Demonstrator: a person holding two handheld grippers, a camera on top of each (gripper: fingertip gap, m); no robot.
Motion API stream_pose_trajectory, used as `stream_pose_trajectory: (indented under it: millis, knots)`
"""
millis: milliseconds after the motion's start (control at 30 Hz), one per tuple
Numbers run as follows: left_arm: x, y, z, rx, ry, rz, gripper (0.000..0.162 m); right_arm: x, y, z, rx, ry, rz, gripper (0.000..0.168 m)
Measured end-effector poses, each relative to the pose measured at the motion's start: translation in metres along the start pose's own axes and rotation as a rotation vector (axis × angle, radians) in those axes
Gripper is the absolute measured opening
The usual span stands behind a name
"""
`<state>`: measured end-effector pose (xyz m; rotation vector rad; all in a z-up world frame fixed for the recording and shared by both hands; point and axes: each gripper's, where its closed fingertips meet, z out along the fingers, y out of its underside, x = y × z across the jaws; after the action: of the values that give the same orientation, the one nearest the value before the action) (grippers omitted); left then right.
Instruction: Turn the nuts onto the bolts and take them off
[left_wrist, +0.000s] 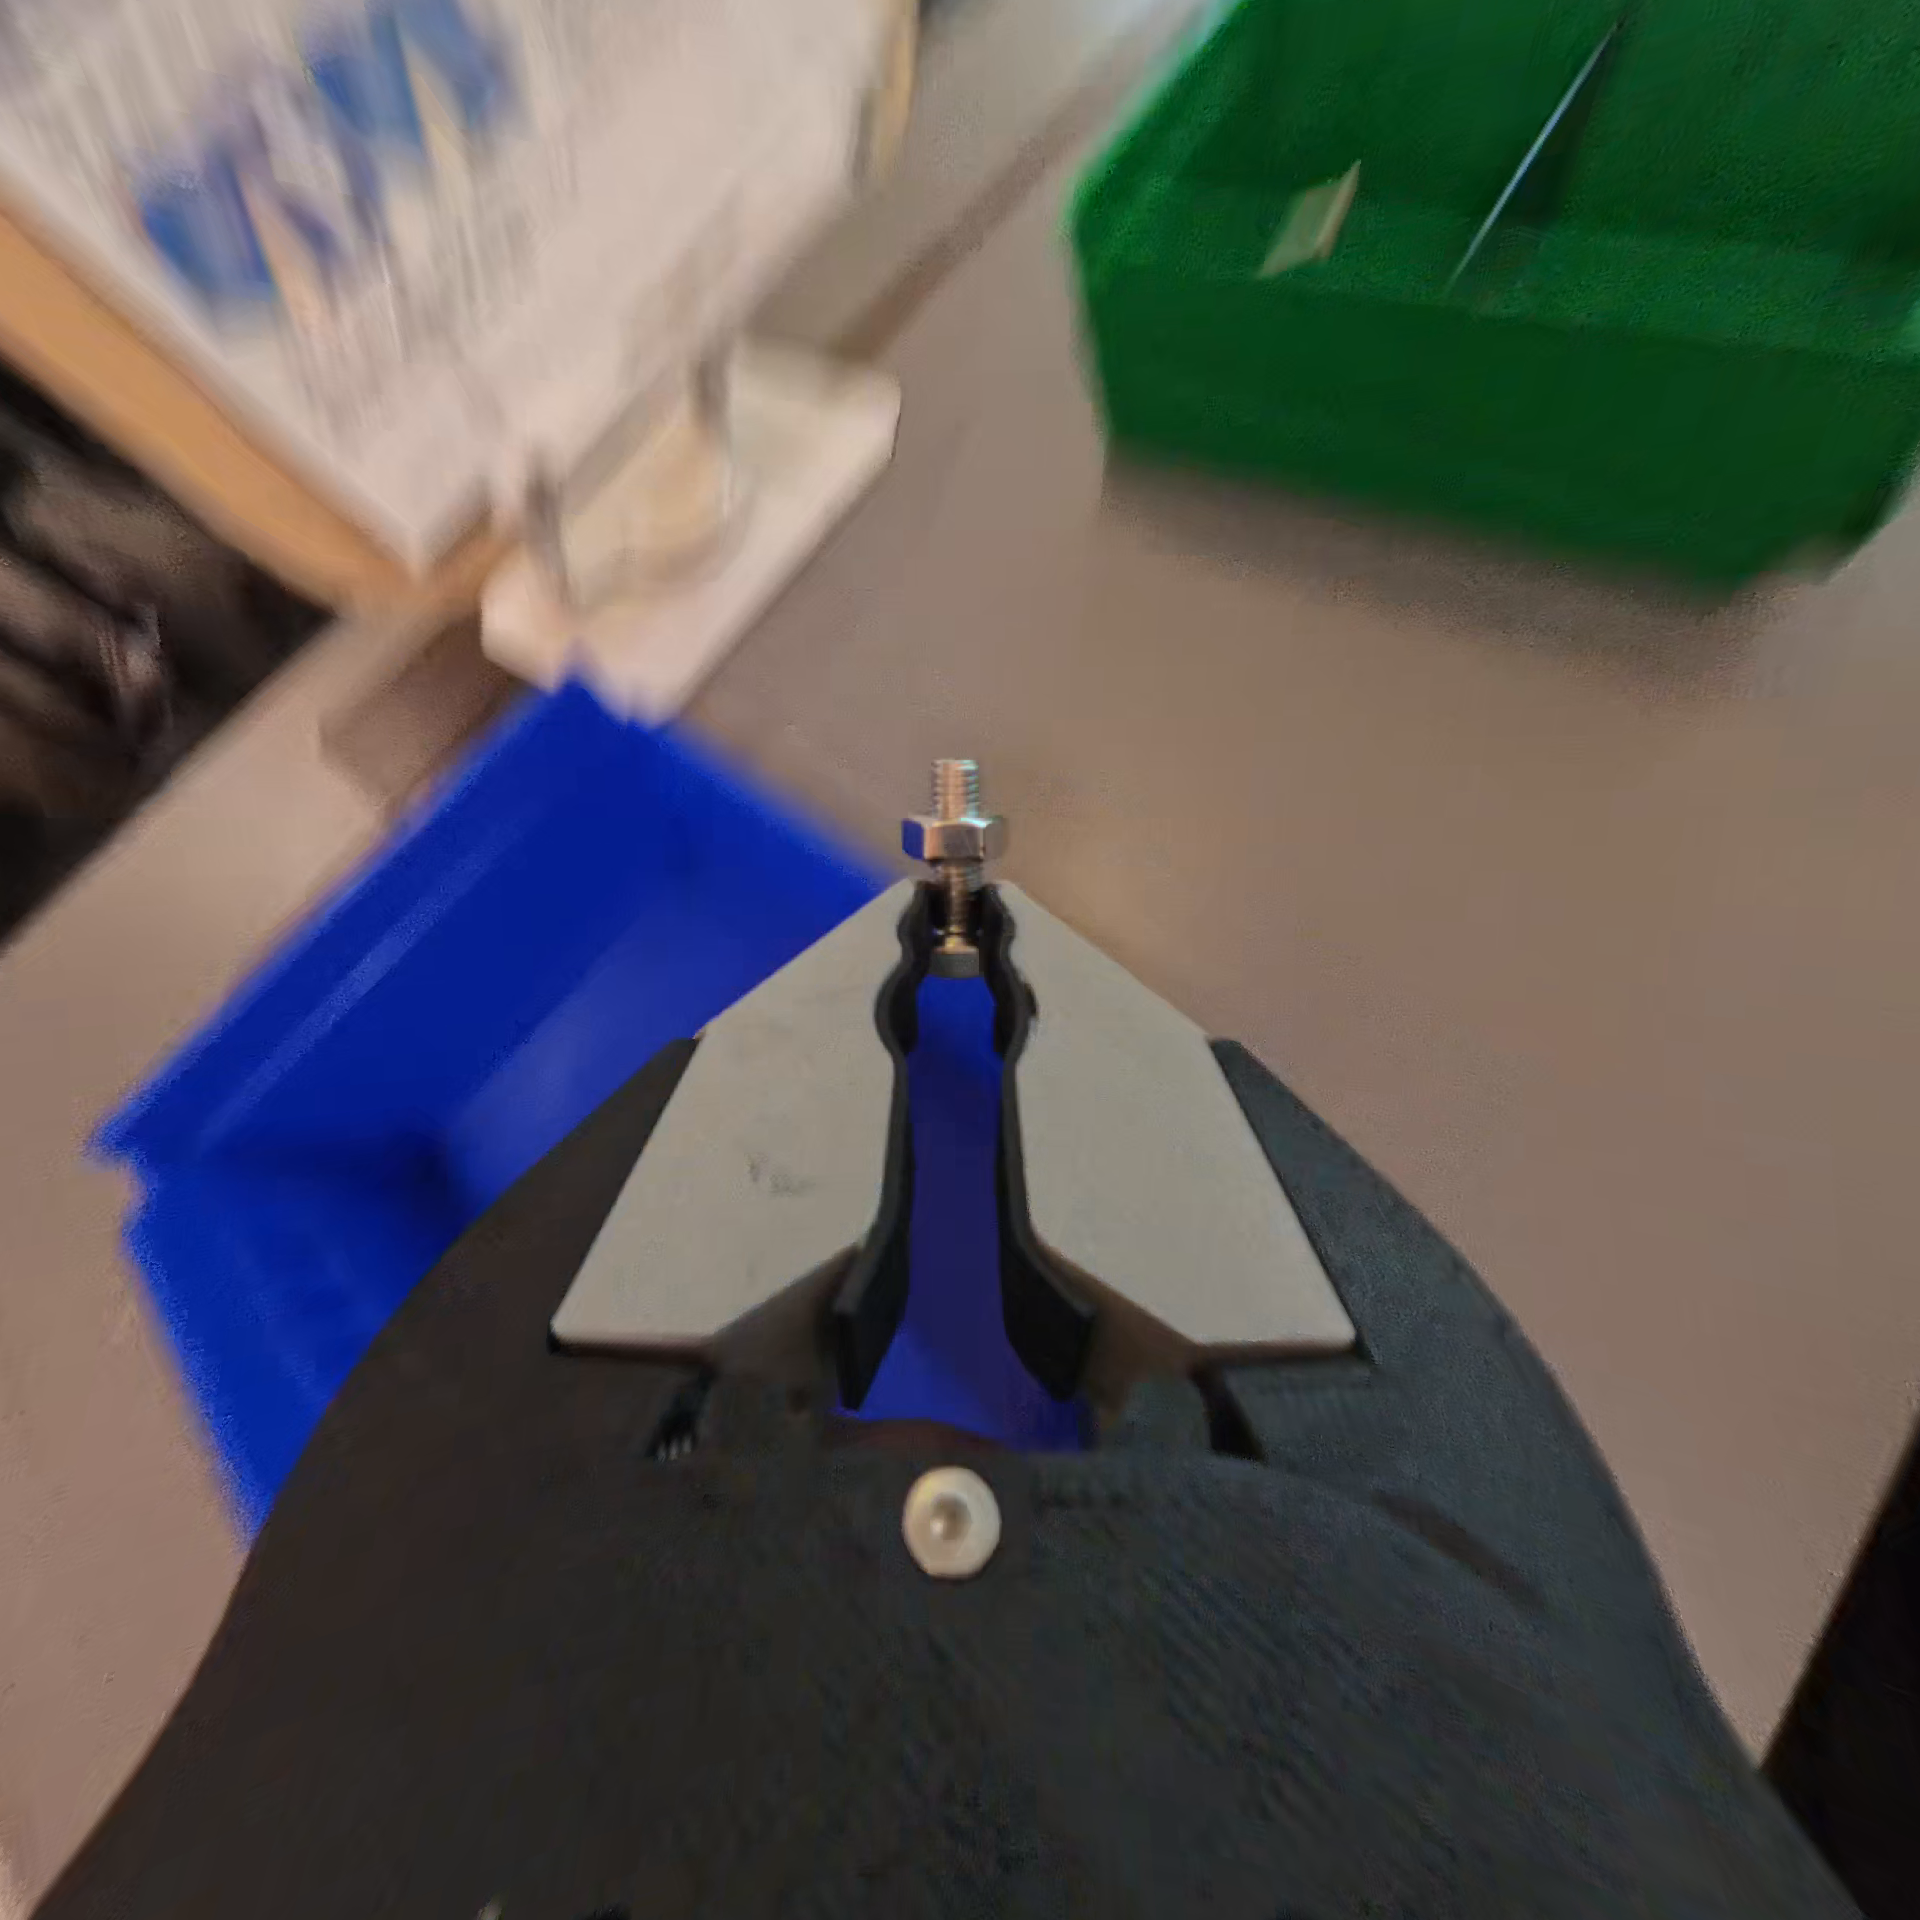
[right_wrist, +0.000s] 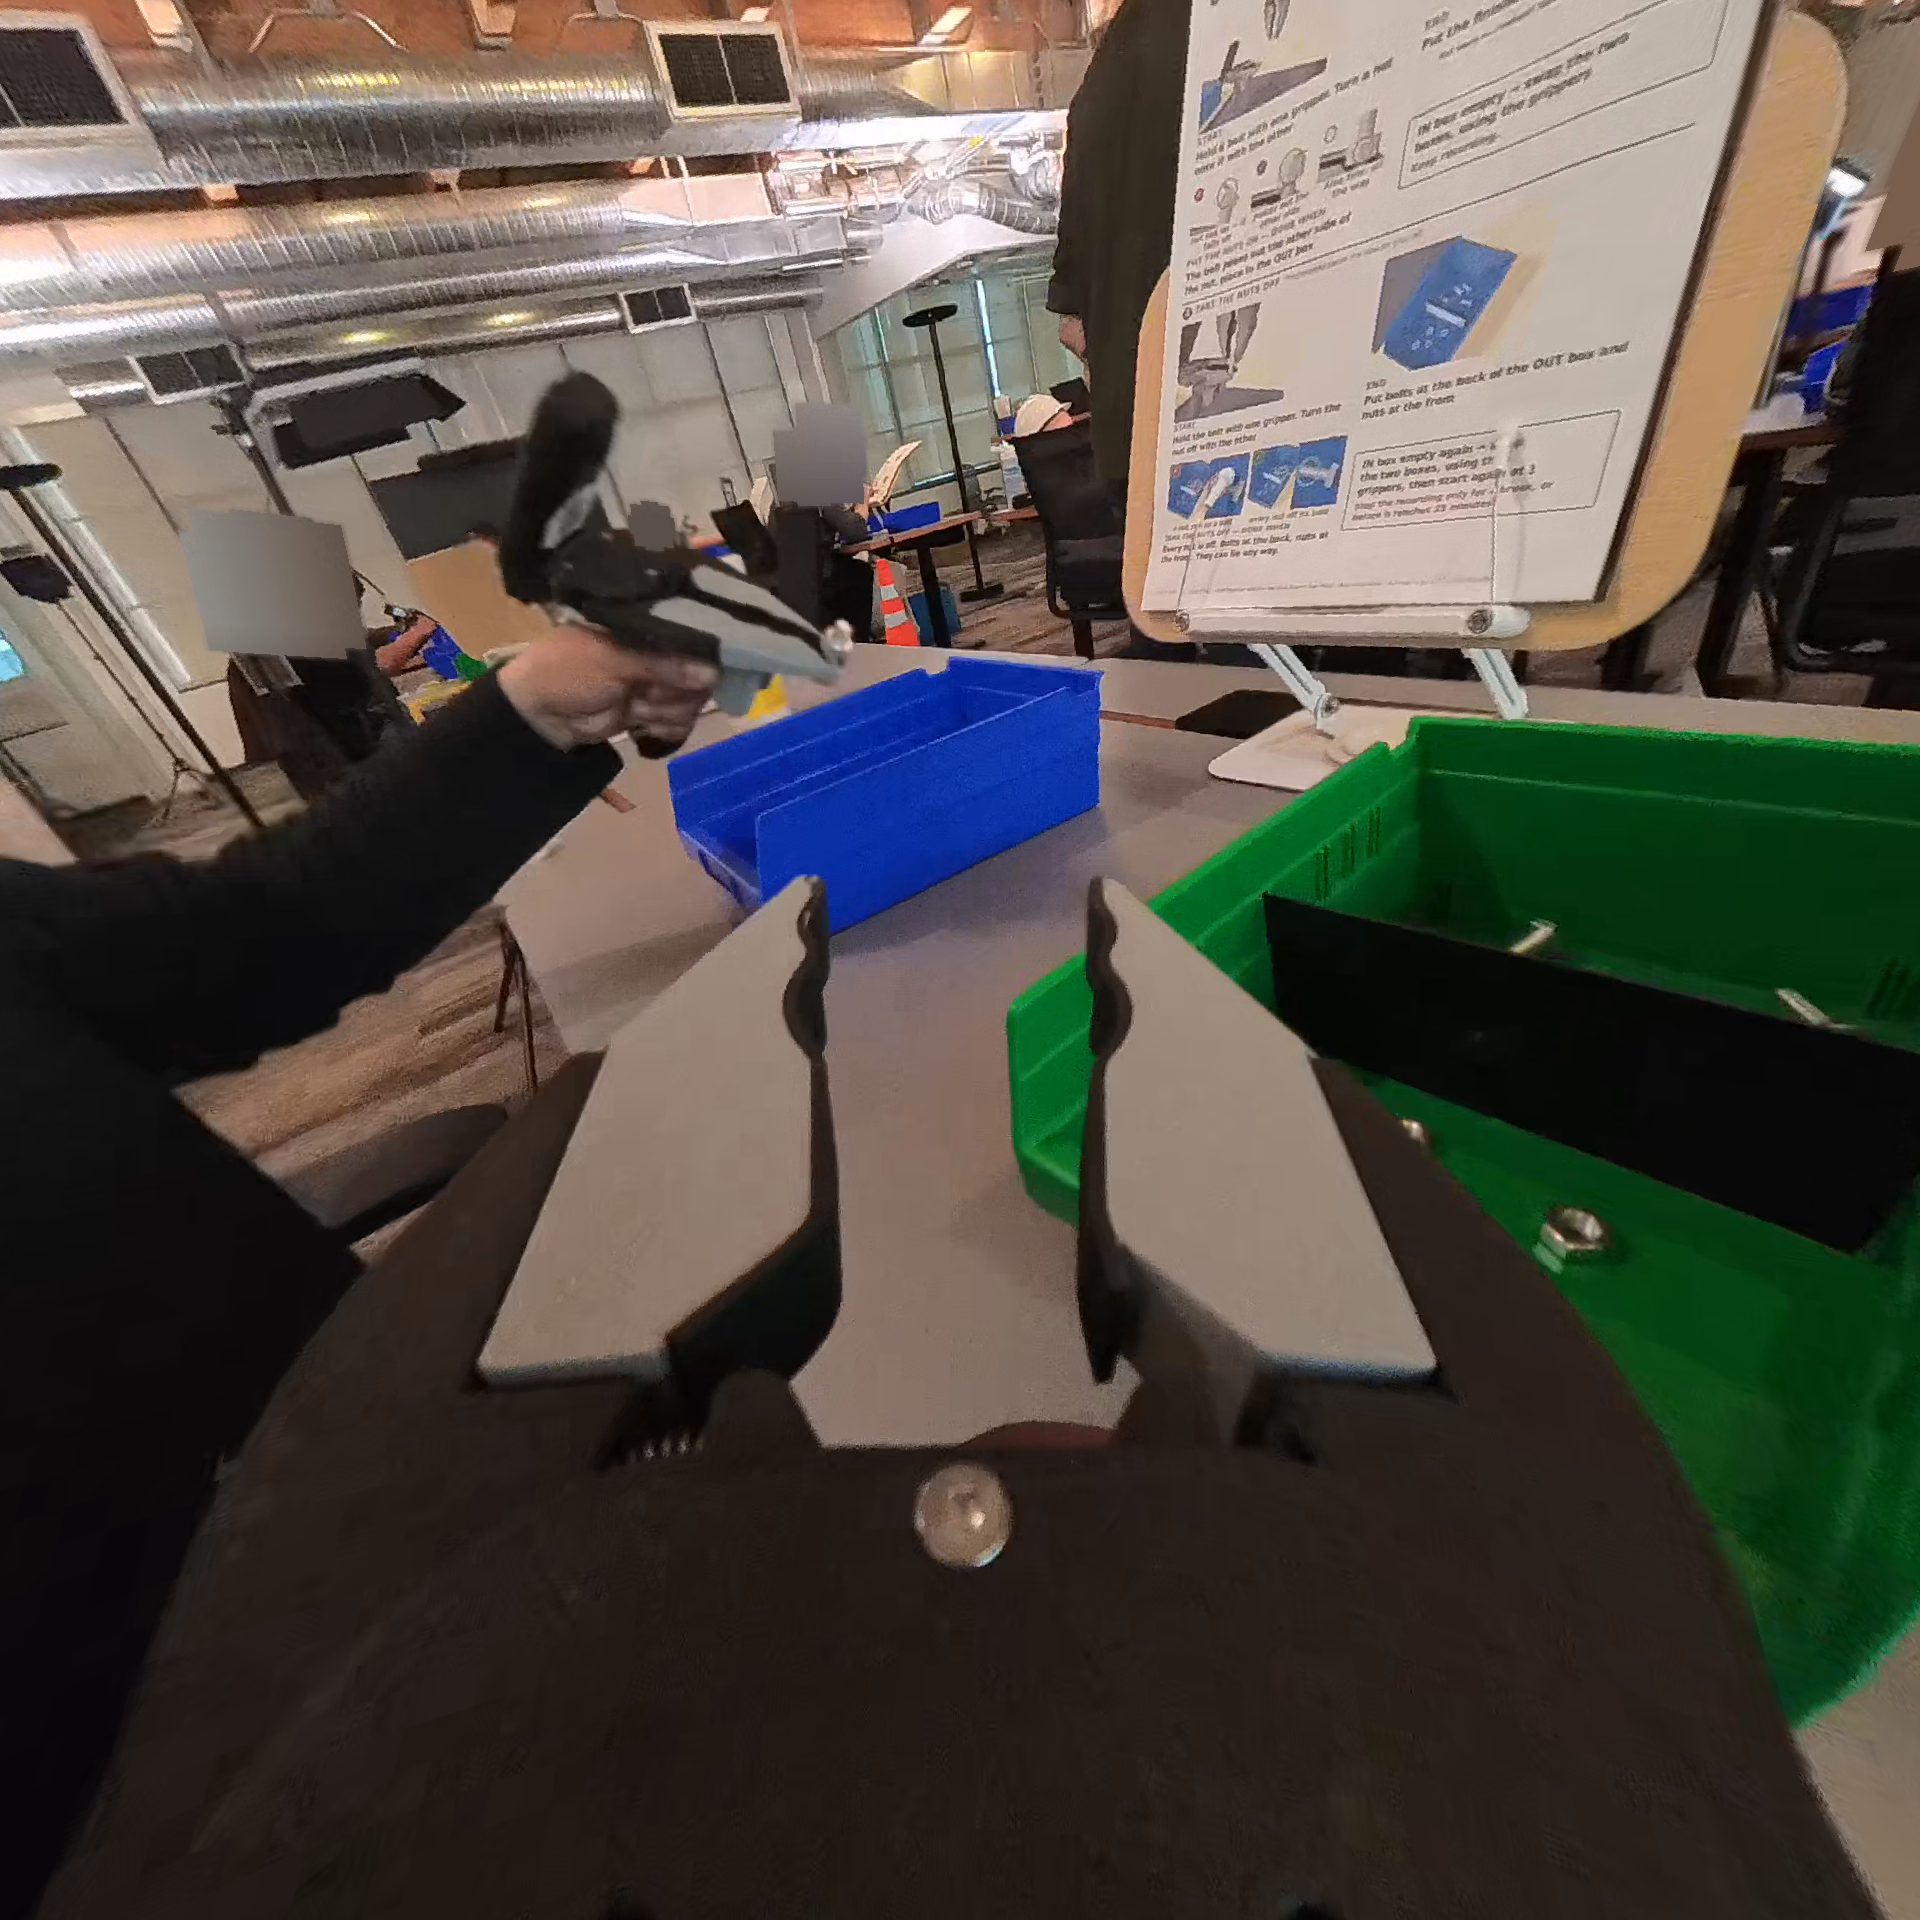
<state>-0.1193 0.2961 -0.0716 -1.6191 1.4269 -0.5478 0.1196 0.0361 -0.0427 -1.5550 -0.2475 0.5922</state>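
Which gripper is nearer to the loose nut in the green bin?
Right. The right gripper hovers open beside the green bin holding the loose nut; the left gripper is raised beyond the blue bin.

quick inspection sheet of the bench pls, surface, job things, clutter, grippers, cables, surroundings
surface: grey table, bare between the bins.
job's things: bolt with nut threaded on, in the left gripper; blue bin; green bin with black divider, loose nut in front, bolts behind.
clutter: nothing seen.
grippers: left shut on the bolt, above the blue bin; right gripper open, empty.
cables: nothing seen.
surroundings: instruction sheet on a stand behind the bins; open office, people at desks.
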Motion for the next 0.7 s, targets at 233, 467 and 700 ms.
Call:
stream_pose_trajectory:
  millis: [233,467,700]
  knots:
    - [0.179,-0.137,0.075,0.382,0.31,0.145,0.006,0.027,-0.011,0.061,0.015,0.031,0.101,0.051]
    - [0.205,-0.125,0.156,0.242,0.335,0.238,0.006,0.063,-0.009,0.066,-0.007,0.119,0.172,0.062]
    - [0.195,-0.122,0.149,0.133,0.274,0.3,0.006,0.076,0.01,0.099,-0.118,0.254,0.089,0.062]
